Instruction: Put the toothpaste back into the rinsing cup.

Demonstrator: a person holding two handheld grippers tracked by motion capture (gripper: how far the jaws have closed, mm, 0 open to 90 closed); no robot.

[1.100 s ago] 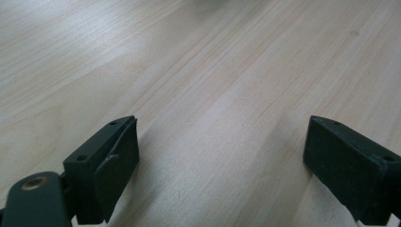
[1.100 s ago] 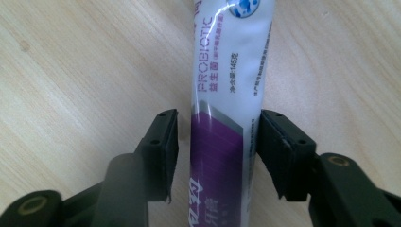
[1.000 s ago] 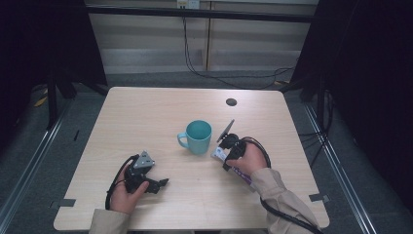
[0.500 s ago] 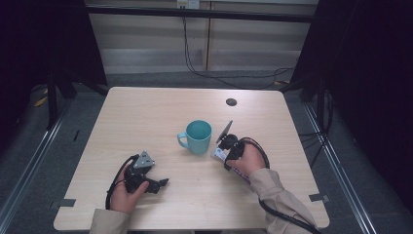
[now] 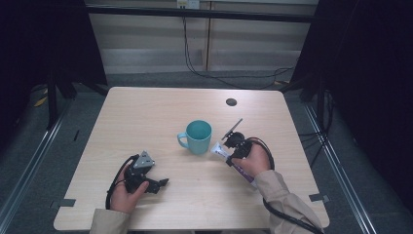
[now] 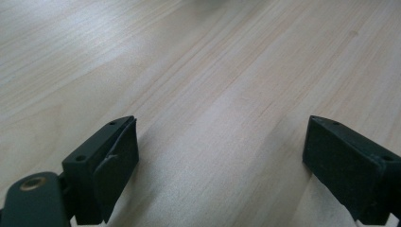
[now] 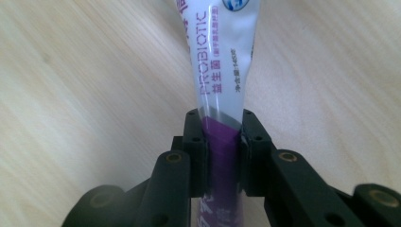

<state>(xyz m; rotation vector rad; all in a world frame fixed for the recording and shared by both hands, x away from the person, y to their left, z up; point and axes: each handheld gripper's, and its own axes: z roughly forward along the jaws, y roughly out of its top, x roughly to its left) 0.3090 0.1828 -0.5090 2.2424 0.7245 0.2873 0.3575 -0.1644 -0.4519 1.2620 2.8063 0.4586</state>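
— On the table point(image 5: 146, 117), what sits by the teal mug point(image 5: 197, 137)?
— Just right of it, the right gripper point(image 7: 222, 142), jaws clamped on a white-and-purple tube point(image 7: 222, 71).
— And the left gripper point(image 6: 222, 156)?
— Near the front edge, jaws spread wide over bare wood.

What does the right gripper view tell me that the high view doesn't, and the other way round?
Right gripper view alone: the jaws of the right tool clamp the tube's purple part, and the word PROBIOTIC is readable on the toothpaste tube.

High view alone: the teal mug beside the tube, the left tool lying open on the table, and the dark disc.

Both: the tube held in the right tool over the wooden table.
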